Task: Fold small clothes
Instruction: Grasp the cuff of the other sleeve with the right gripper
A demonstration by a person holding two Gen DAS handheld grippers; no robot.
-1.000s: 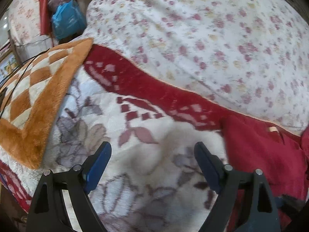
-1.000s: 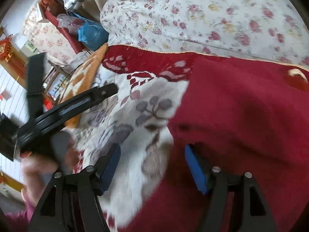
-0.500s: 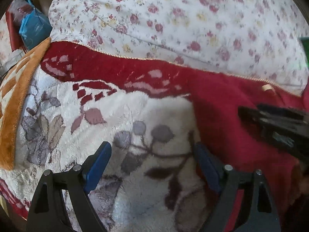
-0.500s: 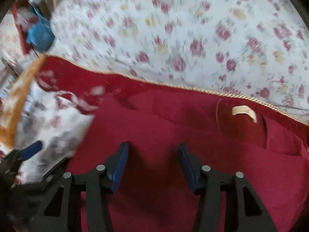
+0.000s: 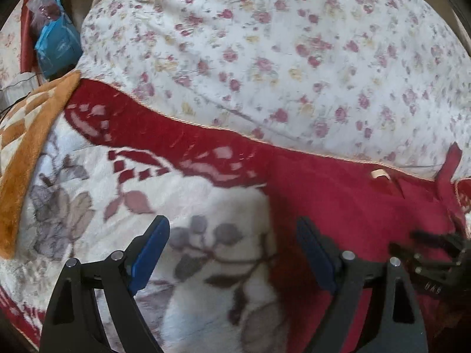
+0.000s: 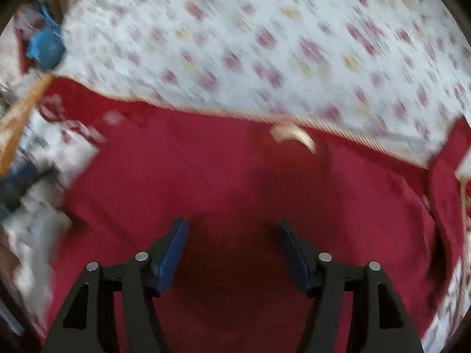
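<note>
A dark red garment [image 5: 353, 206] lies spread on a white fleece blanket with red and grey leaf patterns [image 5: 182, 194]. A small beige label [image 5: 379, 173] shows near its far edge. My left gripper [image 5: 232, 253] is open and empty, over the garment's left edge where it meets the blanket. In the right wrist view the garment [image 6: 235, 182] fills the middle, blurred, with the beige label [image 6: 294, 135]. My right gripper [image 6: 229, 250] is open and empty, just above the red cloth. The right gripper also shows at the right edge of the left wrist view [image 5: 435, 253].
A white floral quilt [image 5: 279, 53] covers the far side. An orange checked blanket [image 5: 26, 135] lies at the left. A blue bag [image 5: 57, 47] sits at the far left corner. The blue bag [image 6: 44, 47] also shows in the right wrist view.
The left gripper has drawn back and to the left a little. The right gripper has moved forward over the red garment, and its view is now blurred. Both stay open.
</note>
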